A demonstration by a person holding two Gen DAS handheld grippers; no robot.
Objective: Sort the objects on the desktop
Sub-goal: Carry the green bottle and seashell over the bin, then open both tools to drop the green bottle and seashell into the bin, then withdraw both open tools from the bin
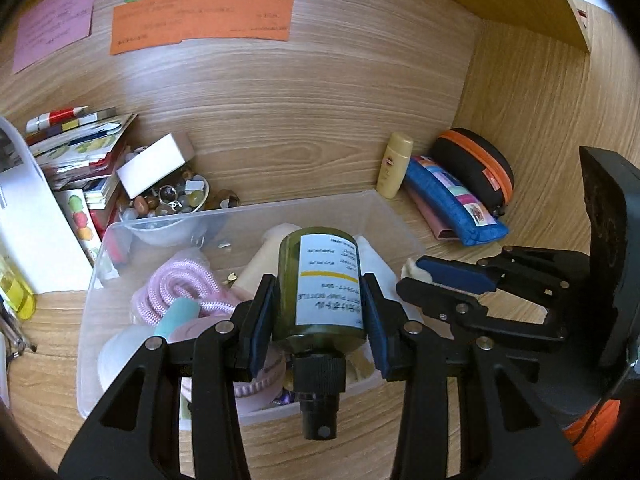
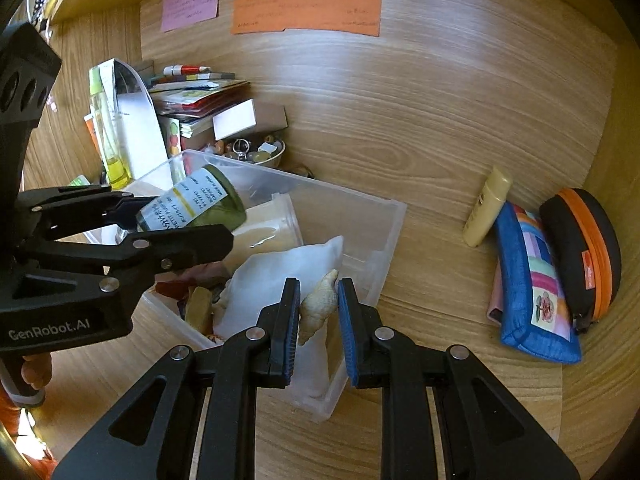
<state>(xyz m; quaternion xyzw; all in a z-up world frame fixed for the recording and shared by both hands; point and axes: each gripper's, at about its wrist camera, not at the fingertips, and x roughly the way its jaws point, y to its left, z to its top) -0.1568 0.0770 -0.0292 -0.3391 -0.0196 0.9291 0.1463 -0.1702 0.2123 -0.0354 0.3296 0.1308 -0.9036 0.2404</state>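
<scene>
Left claw [image 1: 320,312] is clamped on a green pump bottle [image 1: 322,280] held over the clear plastic bin [image 2: 384,240] on the wooden tabletop [image 2: 440,140], while the right claw [image 2: 318,320] pinches a tan seashell [image 2: 318,304] just above the bin's near edge.

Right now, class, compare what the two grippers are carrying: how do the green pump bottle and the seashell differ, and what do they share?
The green pump bottle, in the left gripper, is a dark green labelled cylinder; the seashell, in the right gripper, is pale beige, spiral and unlabelled. The bottle looks bulkier and spreads its gripper wider. Both are clamped between blue pads above the clear plastic bin.
</scene>
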